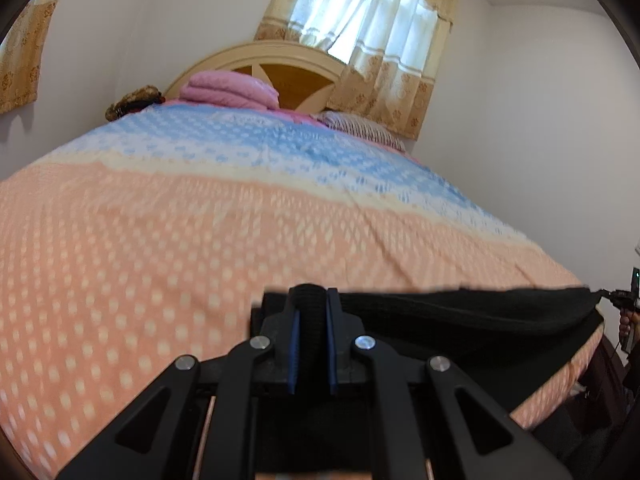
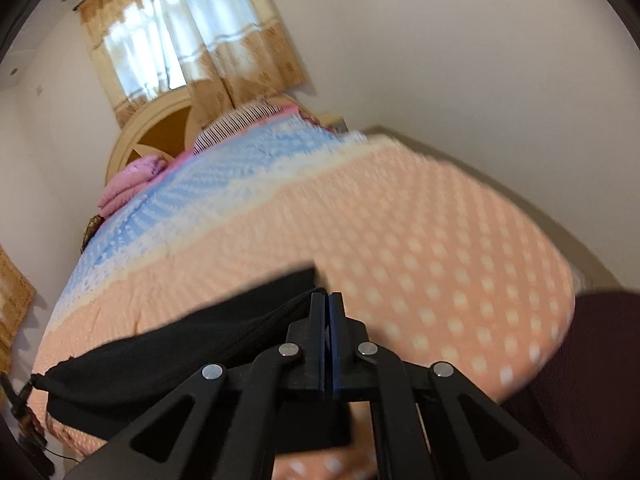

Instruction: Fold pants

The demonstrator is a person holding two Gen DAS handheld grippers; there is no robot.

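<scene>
Black pants (image 1: 460,316) hang stretched in a band over the near edge of the bed (image 1: 200,260), which has an orange and blue dotted cover. My left gripper (image 1: 312,308) is shut on a thick ribbed fold of the pants at its left end. In the right wrist view the same pants (image 2: 180,344) run off to the lower left. My right gripper (image 2: 328,300) has its pads pressed together on a thin edge of the cloth. The right gripper (image 1: 606,294) also shows at the far right of the left wrist view, with a hand (image 1: 626,324) behind it.
At the head of the bed lie a folded pink blanket (image 1: 230,90) and a striped pillow (image 1: 364,128), against a rounded wooden headboard (image 1: 296,68). A curtained window (image 1: 372,12) is behind it. White walls close both sides. A dark maroon surface (image 2: 592,360) sits at the bed's near right corner.
</scene>
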